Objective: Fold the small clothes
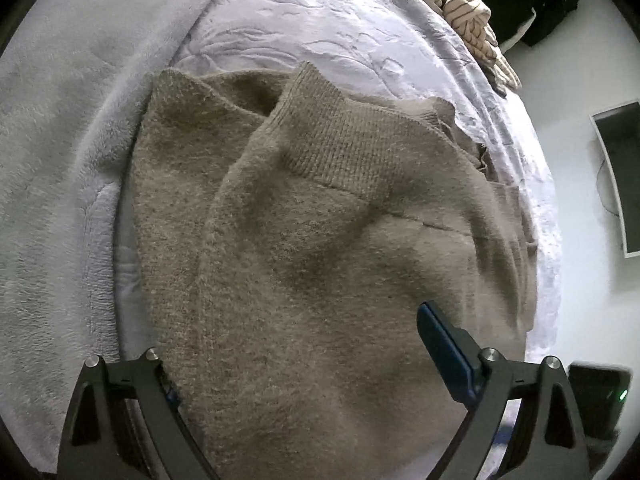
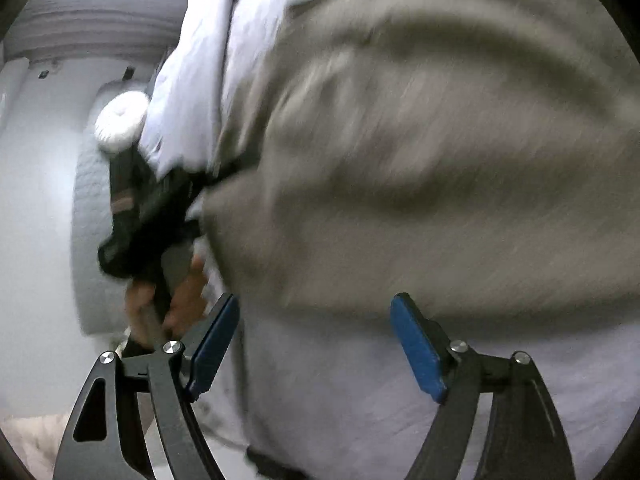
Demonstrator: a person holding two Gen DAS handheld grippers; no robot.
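Note:
A beige knitted sweater (image 1: 320, 240) lies bunched on the white bed sheet (image 1: 320, 20), its ribbed hem turned up at the far side. My left gripper (image 1: 304, 360) is open right over it; the knit lies between the fingers and covers the left pad. In the right wrist view the sweater (image 2: 440, 140) is blurred and fills the upper right. My right gripper (image 2: 316, 344) is open and empty, just short of the sweater's near edge, over the sheet (image 2: 340, 400). The person's hand on the left gripper's black handle (image 2: 160, 216) shows at the left.
A grey fleece blanket (image 1: 60, 180) lies to the left of the sweater. A striped garment (image 1: 476, 20) sits at the bed's far corner, dark clothes (image 1: 532, 4) on the floor beyond. A dark-screened device (image 1: 620, 168) lies on the white floor at right.

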